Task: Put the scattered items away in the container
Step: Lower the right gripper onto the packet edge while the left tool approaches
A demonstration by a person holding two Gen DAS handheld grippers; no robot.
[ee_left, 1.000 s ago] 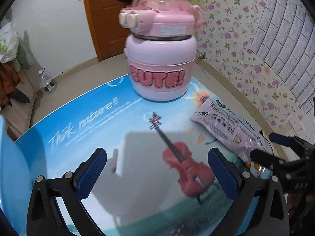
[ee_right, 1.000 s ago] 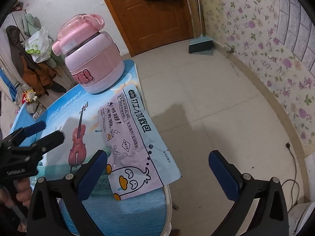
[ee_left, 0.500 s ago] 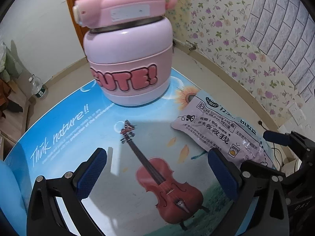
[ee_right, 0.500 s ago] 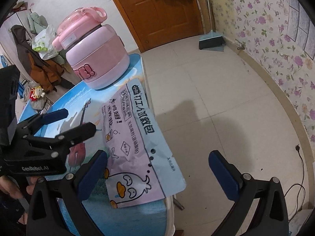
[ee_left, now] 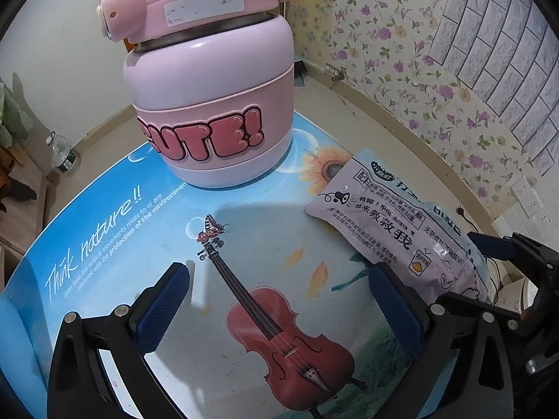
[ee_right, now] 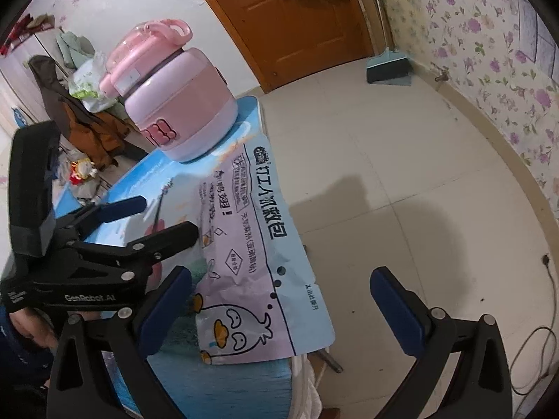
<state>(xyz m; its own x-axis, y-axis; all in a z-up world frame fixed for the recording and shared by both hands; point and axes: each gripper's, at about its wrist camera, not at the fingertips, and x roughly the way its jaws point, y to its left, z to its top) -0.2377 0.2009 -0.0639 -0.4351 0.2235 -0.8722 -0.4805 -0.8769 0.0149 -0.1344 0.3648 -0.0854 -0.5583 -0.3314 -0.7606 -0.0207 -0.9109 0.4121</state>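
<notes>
Packet (ee_right: pixel 255 262) overhangs table (ee_right: pixel 244 380) edge | left tongs (ee_left: pixel 279 310), right tongs (ee_right: pixel 281 309) wide open, empty

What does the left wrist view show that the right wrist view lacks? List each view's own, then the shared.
Left wrist only: the CUTE! lettering, a water bottle on the floor.
Right wrist only: the door, a dustpan, the packet's duck print.
Both: the pink jug, the packet, the table, both open tongs.

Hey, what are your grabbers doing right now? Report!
Left gripper open, empty, above table. Right gripper open, empty, over snack bag. Pink jug upright, lid shut. Nothing blocking.
</notes>
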